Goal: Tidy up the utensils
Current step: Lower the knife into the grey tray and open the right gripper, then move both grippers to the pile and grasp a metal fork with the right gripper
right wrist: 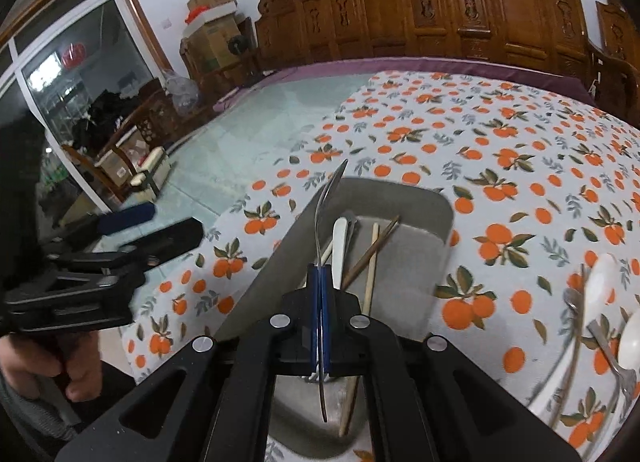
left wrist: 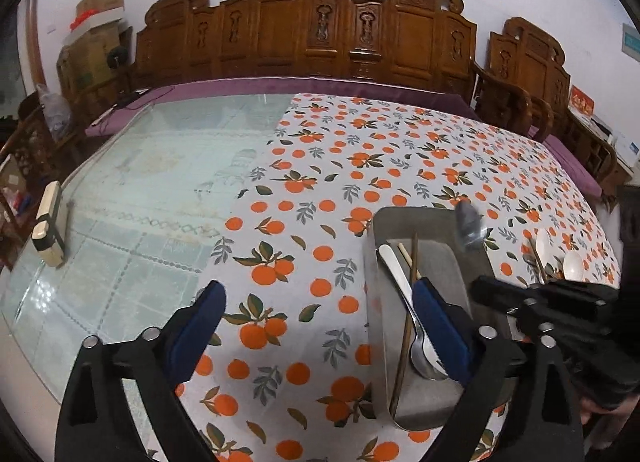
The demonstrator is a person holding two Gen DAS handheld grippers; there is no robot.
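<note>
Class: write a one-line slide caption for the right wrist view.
Right gripper clamps a metal fork above the steel tray of utensils.

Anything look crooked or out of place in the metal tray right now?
Slightly. In the metal tray, the dark chopstick lies diagonally across the pale chopstick rather than parallel. The right gripper is shut on a fork above the tray. Nothing spilled or damaged.

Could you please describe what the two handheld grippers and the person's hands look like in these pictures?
Both the left gripper and the right gripper are matte black plastic frames with angular cut-out arms, round silver pivot pins and blue pads lining the fingers. No cables show. The person's left hand is bare; a grey ribbed cuff shows below it.
</note>
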